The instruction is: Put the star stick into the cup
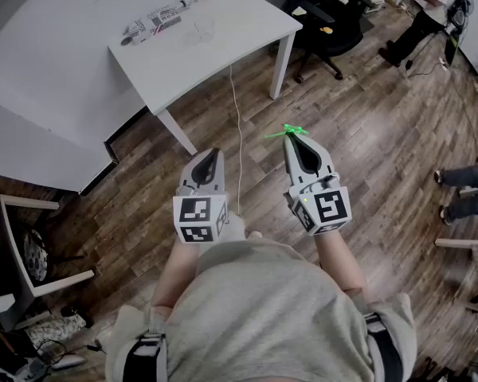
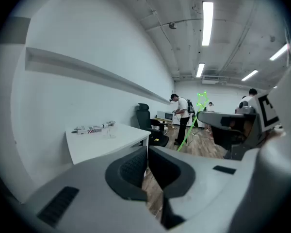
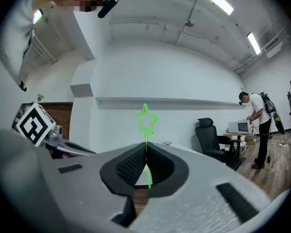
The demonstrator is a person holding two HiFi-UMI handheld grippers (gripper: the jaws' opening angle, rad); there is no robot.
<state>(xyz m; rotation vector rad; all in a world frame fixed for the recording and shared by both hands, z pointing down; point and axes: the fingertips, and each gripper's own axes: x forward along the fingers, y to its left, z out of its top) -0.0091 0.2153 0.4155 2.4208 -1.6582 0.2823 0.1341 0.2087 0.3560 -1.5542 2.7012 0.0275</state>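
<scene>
Right gripper [image 3: 145, 149] clamps the star stick [image 3: 146, 136] — left gripper [image 2: 147, 155] closed, empty.

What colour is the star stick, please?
The star stick is bright green, clearest in the right gripper view.

Bright green star stick [image 3: 146, 135], white table [image 1: 223, 42], brown plank floor [image 1: 374, 134], grey right tool [image 3: 145, 148], black-and-white marker cube [image 1: 328, 208]

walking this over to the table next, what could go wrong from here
The right gripper pinches only the thin stick, which may swivel or slip on the way.
The clear cup on the table looks light; a skewed poke could tip it.
The cable hanging off the table could snag a foot.
</scene>
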